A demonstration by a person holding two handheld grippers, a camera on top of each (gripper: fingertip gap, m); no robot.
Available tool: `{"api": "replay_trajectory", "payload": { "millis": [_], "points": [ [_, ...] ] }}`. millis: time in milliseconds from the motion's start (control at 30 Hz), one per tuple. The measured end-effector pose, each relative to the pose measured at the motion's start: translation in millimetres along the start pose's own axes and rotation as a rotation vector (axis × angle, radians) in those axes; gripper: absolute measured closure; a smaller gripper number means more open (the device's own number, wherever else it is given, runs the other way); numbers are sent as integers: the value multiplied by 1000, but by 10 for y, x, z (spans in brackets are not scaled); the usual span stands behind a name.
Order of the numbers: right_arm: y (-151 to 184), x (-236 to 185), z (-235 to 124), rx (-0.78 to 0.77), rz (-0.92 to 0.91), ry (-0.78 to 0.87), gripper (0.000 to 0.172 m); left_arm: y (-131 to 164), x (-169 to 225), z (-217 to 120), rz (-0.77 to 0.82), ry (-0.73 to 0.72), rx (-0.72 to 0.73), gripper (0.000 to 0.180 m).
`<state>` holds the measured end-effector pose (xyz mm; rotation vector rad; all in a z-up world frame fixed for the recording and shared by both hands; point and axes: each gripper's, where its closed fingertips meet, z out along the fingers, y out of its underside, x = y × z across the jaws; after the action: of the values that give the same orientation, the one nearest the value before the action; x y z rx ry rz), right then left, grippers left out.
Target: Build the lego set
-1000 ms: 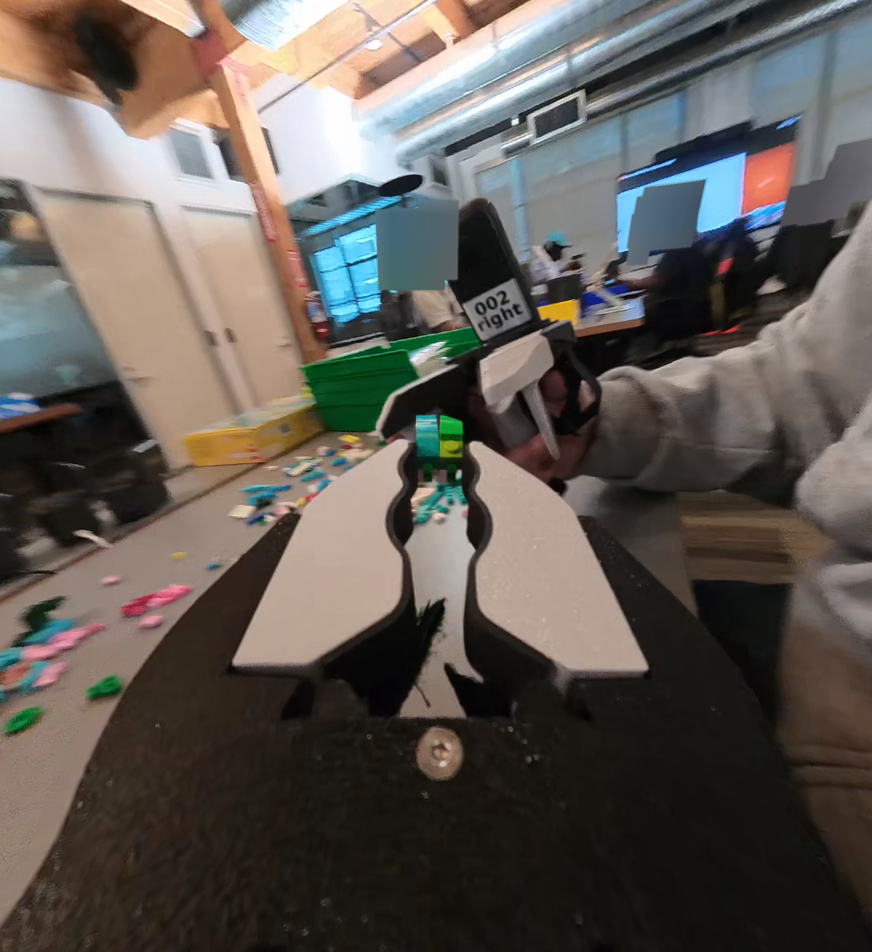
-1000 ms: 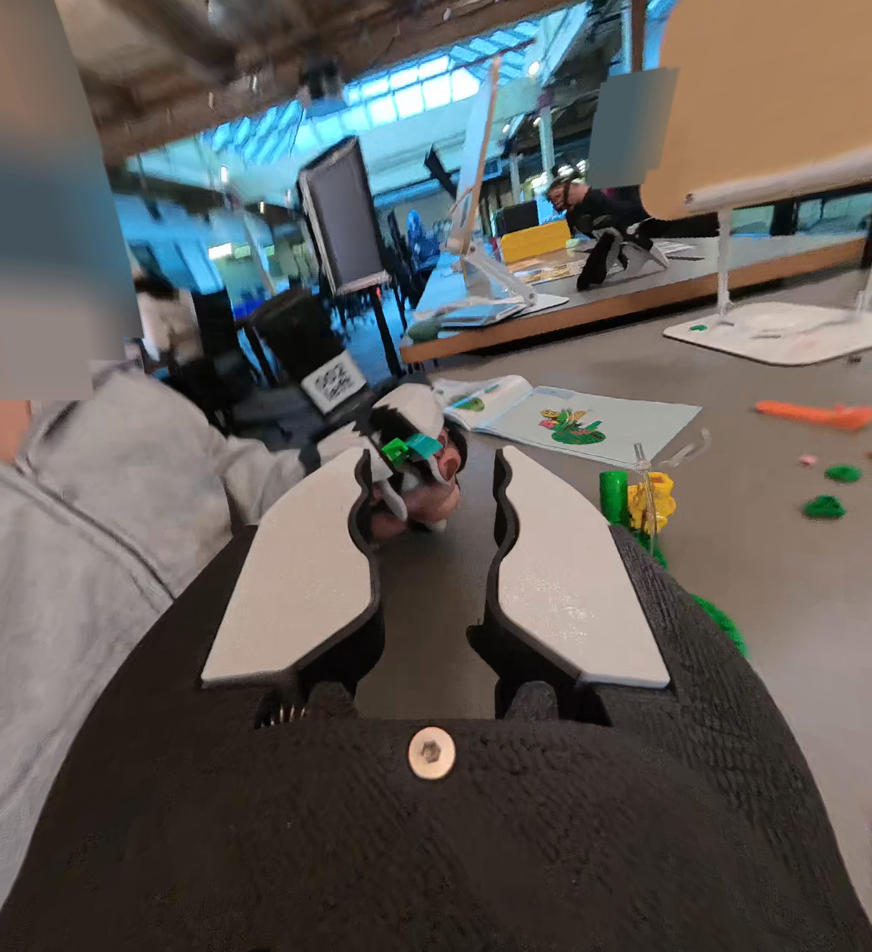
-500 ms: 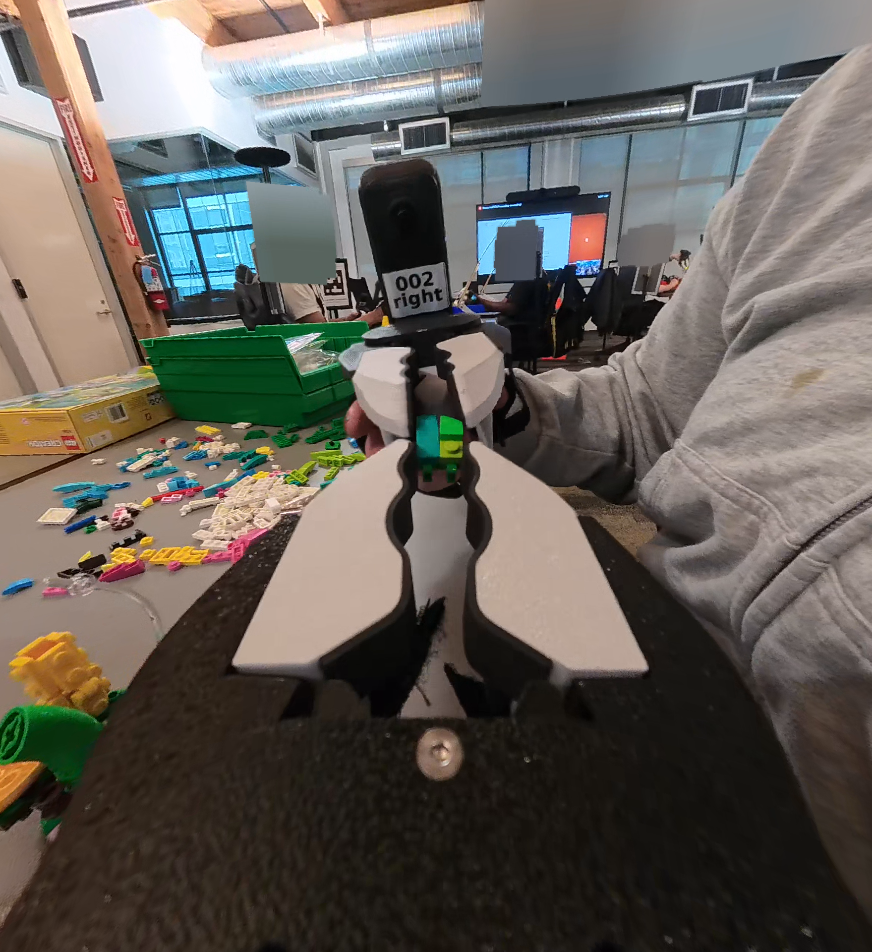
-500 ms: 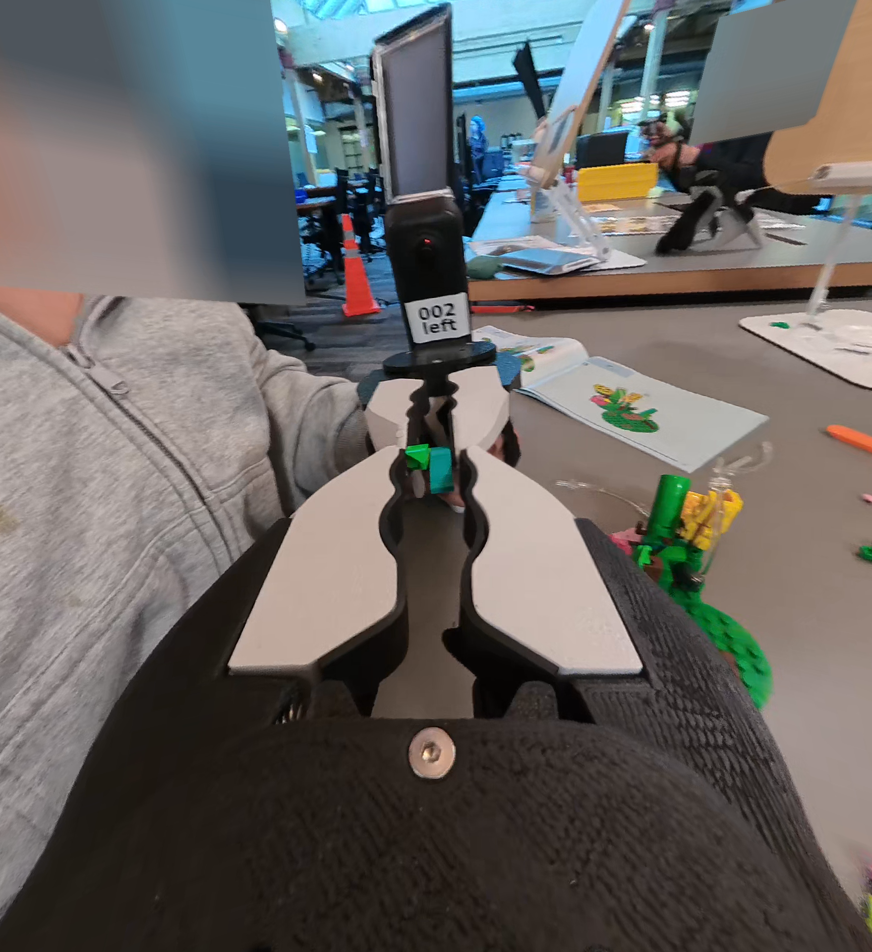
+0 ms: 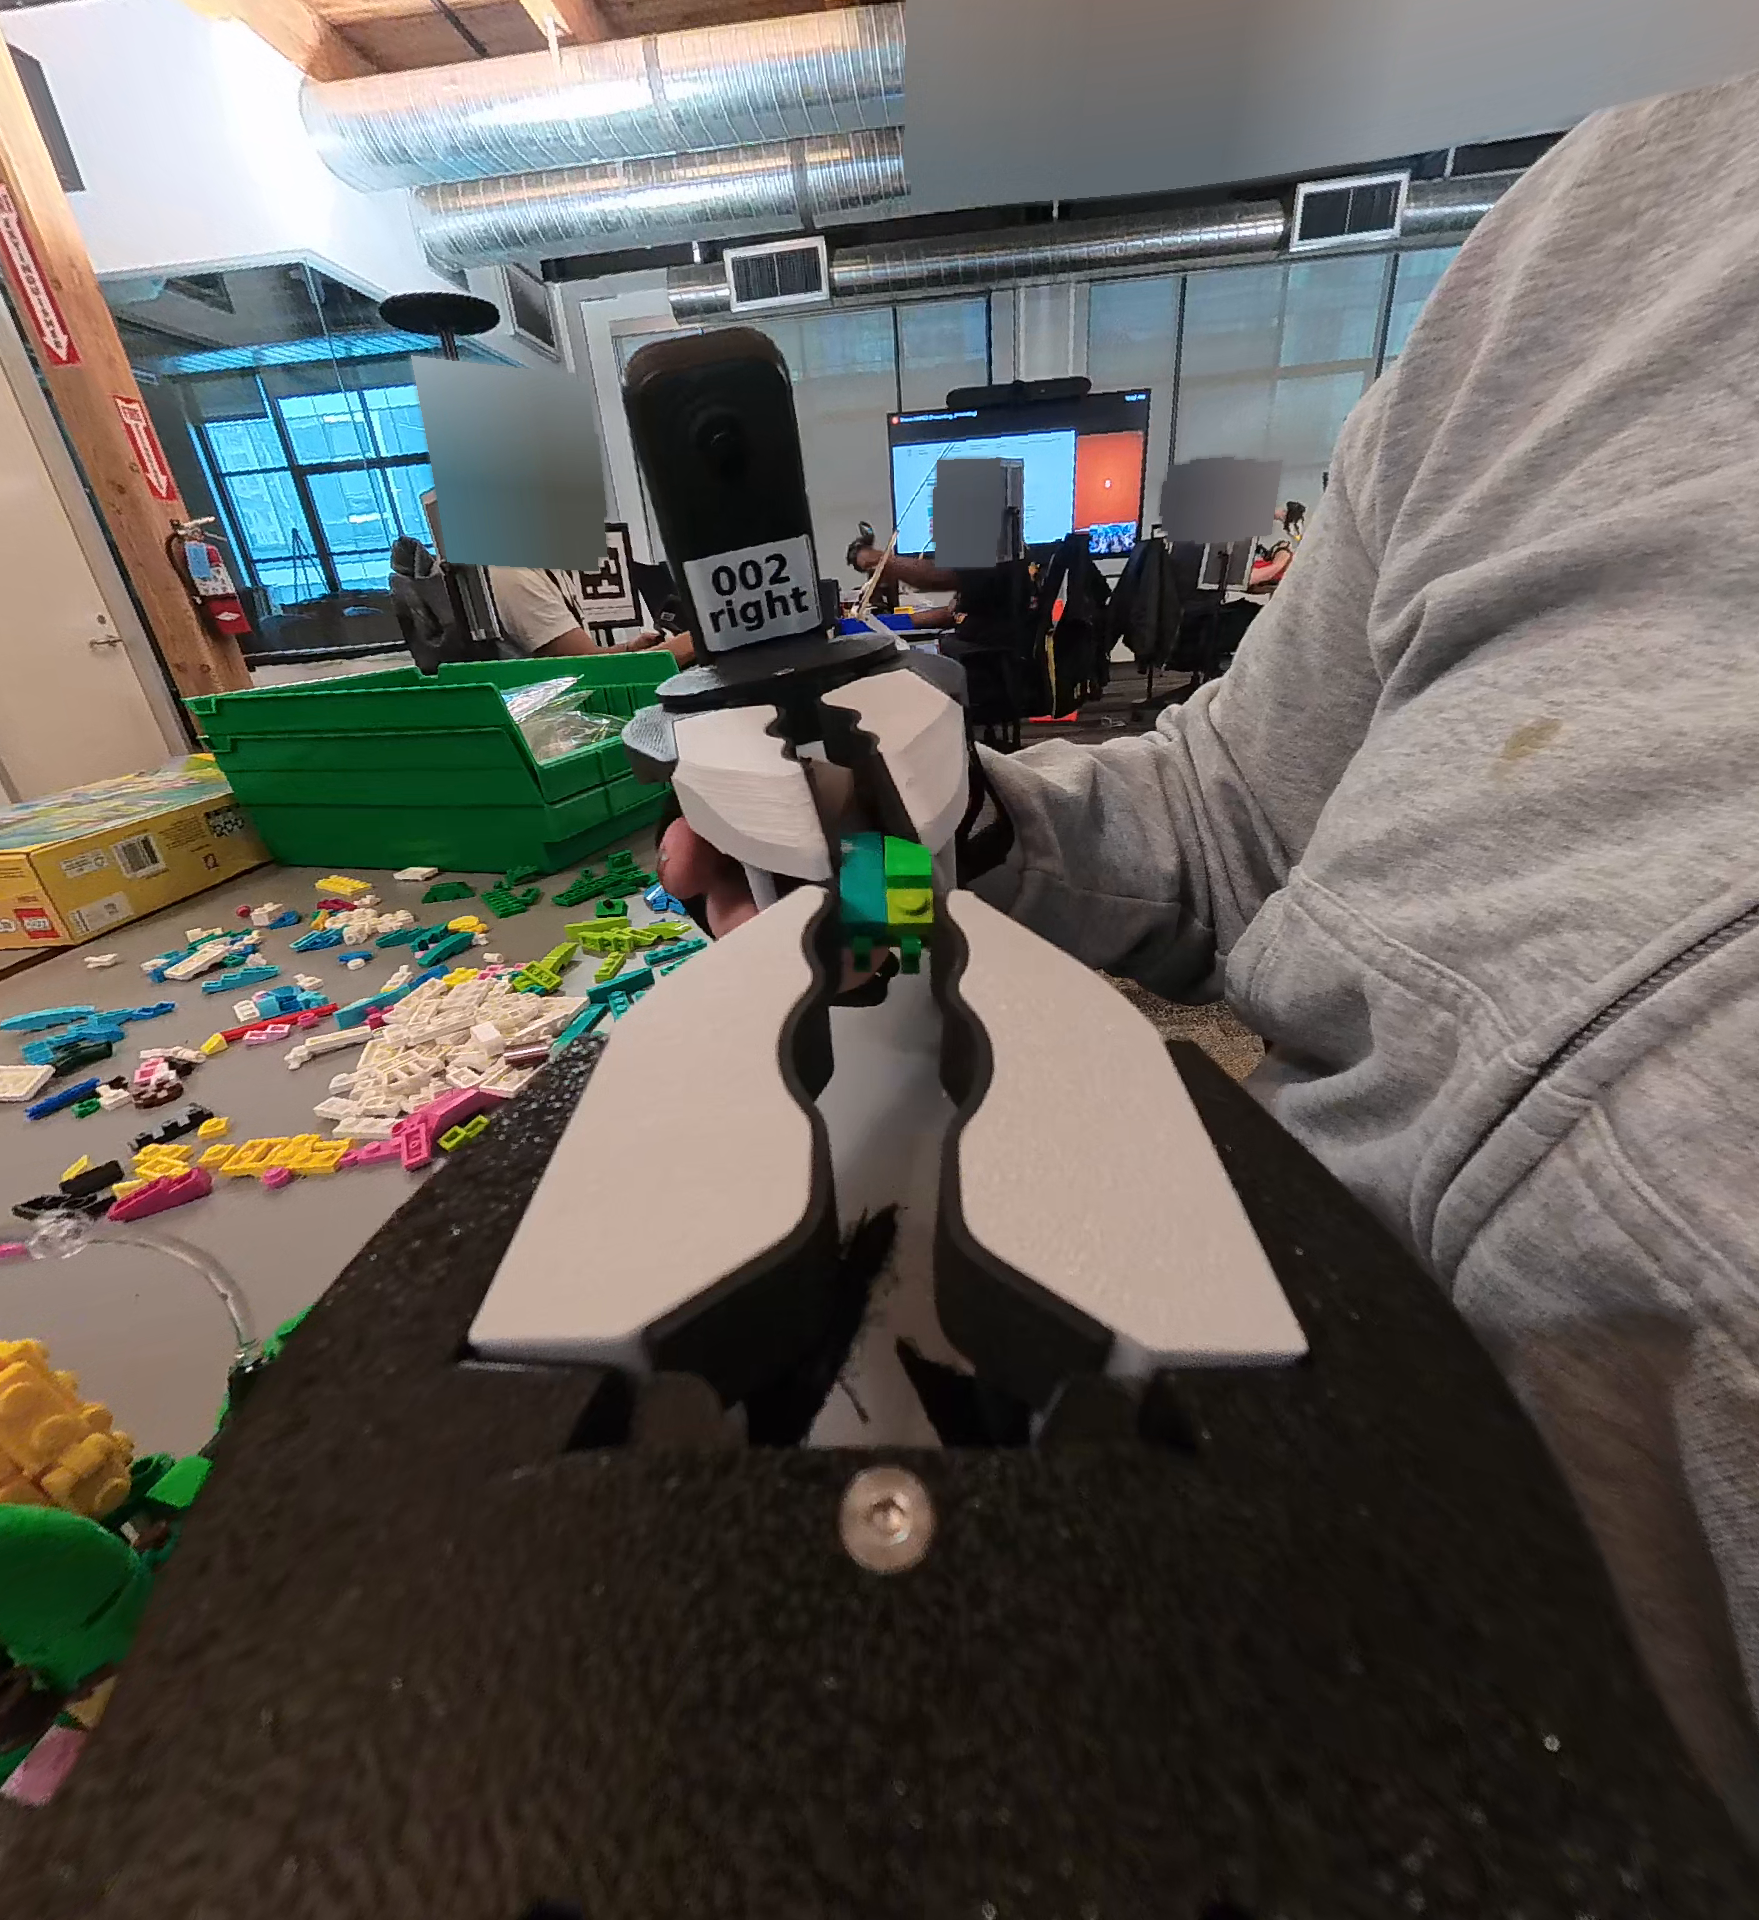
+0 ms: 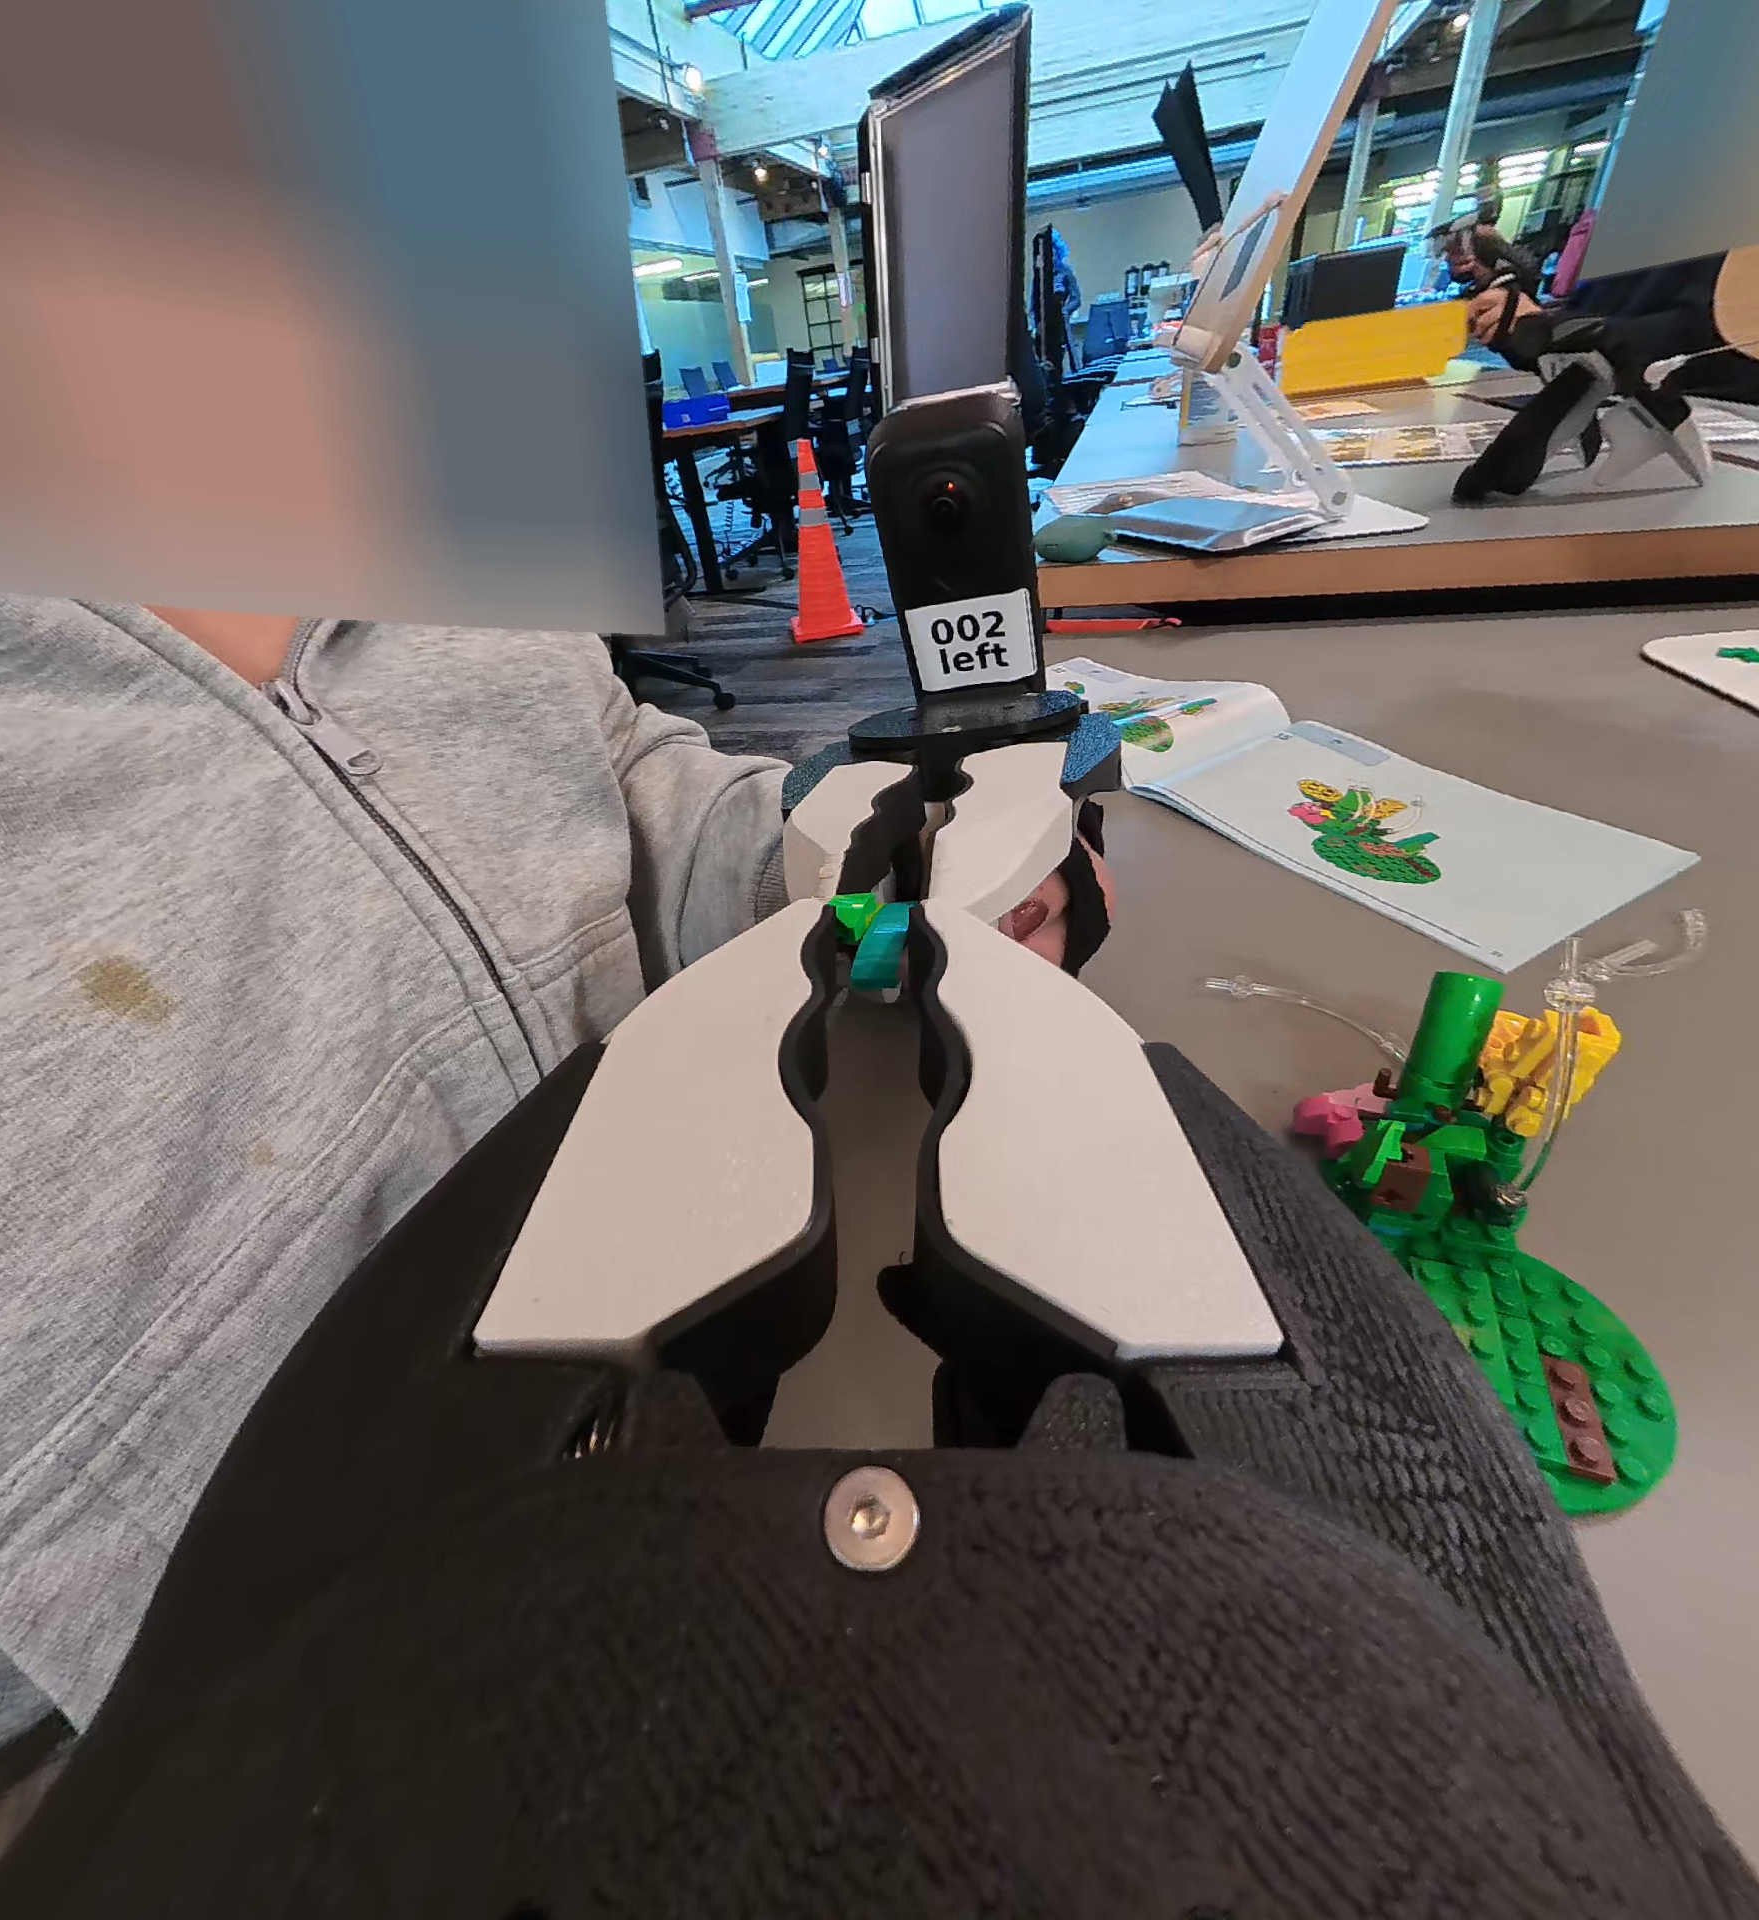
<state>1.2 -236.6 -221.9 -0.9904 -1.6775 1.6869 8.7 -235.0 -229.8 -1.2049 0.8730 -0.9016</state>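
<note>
My left gripper (image 5: 885,920) is shut on a small cluster of teal and green bricks (image 5: 885,888), held in the air in front of a person in a grey hoodie (image 5: 1477,831). My right gripper (image 6: 870,951) faces it tip to tip and is shut on the same cluster (image 6: 880,940): one pad lies on the bright green piece (image 6: 847,914) and the other on the teal piece. In the left wrist view the right gripper (image 5: 844,831) meets the cluster from behind. In the right wrist view the left gripper (image 6: 890,894) does the same.
Loose bricks (image 5: 418,1039) are scattered over the grey table (image 5: 127,1299), before green bins (image 5: 418,748) and a yellow box (image 5: 54,883). A plant model on a green base (image 6: 1457,1143), a clear curved part (image 6: 1602,977) and an open booklet (image 6: 1374,831) lie to the right. Only a small space, under 4 cm, lies between the two pairs of fingers.
My right gripper closed its jaws from wide open onto the brick cluster that the left gripper kept holding. Both grippers swung round to face each other tip to tip.
</note>
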Motion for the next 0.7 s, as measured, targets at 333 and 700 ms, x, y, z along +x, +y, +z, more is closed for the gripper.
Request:
{"api": "replay_trajectory", "payload": {
  "millis": [333,700],
  "points": [
    [-113,147,41,69,66,120,150,-54,-251,-94,149,-241,4,164],
    [-83,424,139,236,619,133,151,-16,-434,-155,600,-590,-196,164]
  ]
}}
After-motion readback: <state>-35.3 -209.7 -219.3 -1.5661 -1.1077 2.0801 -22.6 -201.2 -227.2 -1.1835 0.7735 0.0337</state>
